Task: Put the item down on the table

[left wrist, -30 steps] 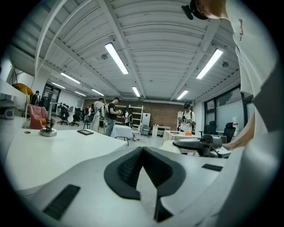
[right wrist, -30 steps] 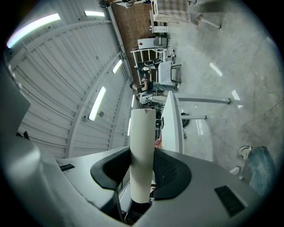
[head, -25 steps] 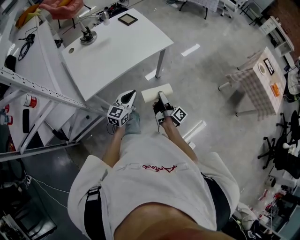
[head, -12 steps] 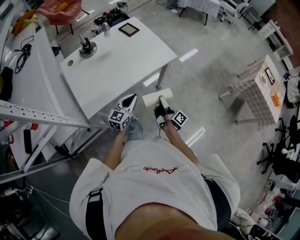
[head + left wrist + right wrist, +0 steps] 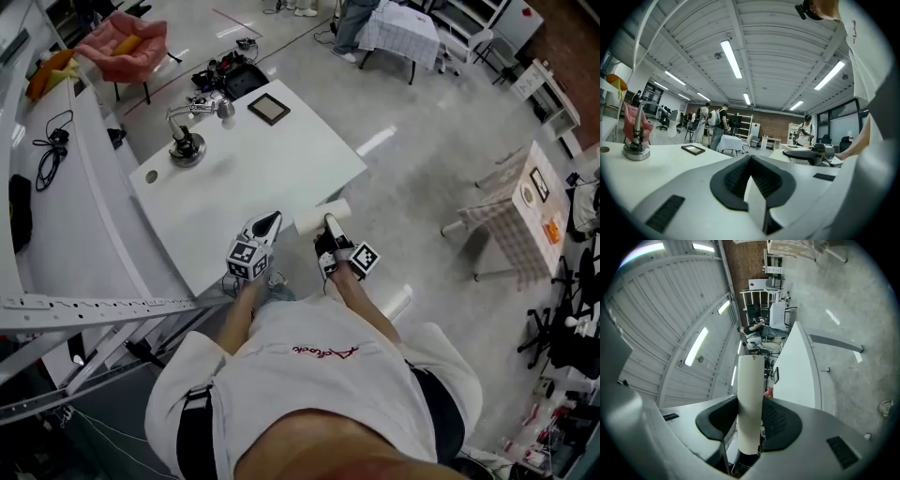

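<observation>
Between right jaws, roll [image 5: 751,399] (partly covered)

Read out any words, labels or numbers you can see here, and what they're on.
None reads clearly.
Red script on the person's white shirt: too blurred to read.
The cubes on the left tool and right tool: square patterns, no letters.
Framed card on the checked table: too small.

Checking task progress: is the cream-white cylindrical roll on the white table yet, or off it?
Off it: the right gripper clamps the cream-white roll, held in the air just past the edge of the white table.
</observation>
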